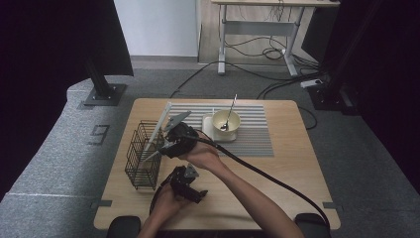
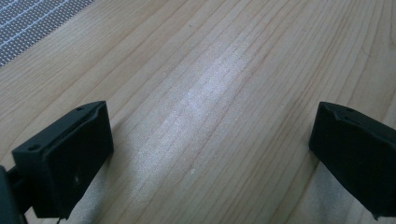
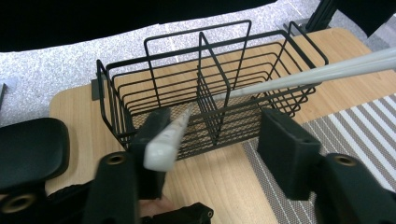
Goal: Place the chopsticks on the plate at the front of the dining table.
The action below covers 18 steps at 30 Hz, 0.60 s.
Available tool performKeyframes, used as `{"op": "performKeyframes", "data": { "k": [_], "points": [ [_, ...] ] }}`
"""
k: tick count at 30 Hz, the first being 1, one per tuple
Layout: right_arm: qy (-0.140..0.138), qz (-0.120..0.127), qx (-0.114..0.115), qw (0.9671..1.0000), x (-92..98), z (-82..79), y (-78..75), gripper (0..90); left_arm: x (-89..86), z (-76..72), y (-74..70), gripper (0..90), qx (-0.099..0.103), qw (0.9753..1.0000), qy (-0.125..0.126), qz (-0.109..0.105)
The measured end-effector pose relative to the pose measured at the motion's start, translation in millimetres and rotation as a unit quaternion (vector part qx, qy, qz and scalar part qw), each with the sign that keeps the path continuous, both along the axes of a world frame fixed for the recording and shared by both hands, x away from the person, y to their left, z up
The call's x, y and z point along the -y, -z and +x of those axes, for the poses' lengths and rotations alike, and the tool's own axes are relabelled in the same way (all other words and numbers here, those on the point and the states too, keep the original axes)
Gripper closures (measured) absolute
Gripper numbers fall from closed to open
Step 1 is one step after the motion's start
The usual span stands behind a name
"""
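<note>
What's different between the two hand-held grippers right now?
The left gripper faces bare table wood; the right gripper faces a black wire basket. The right gripper has a white chopstick lying against one jaw; the left gripper's jaws have nothing between them. Both stand open.

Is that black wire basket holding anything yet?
Partly: one white stick leans in the wire basket; another lies against the right gripper's jaw.

A wire basket (image 1: 142, 157) stands on the left part of the table (image 1: 287, 168), with a divider splitting it into compartments. A placemat (image 1: 255, 131) lies at the table's far middle. On the mat's left part sits a bowl (image 1: 226, 120) with a spoon (image 1: 230, 113) in it. Two chopsticks (image 1: 157, 128) lean across the basket's far right side.
</note>
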State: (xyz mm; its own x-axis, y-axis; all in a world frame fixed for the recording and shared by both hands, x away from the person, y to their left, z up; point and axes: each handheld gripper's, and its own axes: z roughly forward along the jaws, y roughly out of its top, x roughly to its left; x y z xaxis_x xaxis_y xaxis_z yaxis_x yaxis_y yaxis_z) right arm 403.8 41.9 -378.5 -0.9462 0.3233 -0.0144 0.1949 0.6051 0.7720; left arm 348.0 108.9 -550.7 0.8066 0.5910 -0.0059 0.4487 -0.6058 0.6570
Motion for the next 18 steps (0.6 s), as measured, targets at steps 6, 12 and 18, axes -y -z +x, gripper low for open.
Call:
{"op": "performKeyframes", "data": {
  "k": [6,12,18],
  "points": [
    [-0.018,0.007,-0.001,0.9998,-0.5,-1.7,-1.0,69.3,-0.1,0.0,-0.1,0.0,0.000,1.0000,0.000,0.001],
    [-0.030,0.004,0.017,0.9994,-1.3,-6.0,-2.4,82.6,0.0,0.0,-0.1,0.0,0.000,1.0000,0.000,0.001],
    [-0.035,-0.003,0.023,0.9991,-1.6,-9.5,-4.2,83.0,0.0,0.1,0.1,0.0,0.001,1.0000,0.000,0.000]
  ]
}}
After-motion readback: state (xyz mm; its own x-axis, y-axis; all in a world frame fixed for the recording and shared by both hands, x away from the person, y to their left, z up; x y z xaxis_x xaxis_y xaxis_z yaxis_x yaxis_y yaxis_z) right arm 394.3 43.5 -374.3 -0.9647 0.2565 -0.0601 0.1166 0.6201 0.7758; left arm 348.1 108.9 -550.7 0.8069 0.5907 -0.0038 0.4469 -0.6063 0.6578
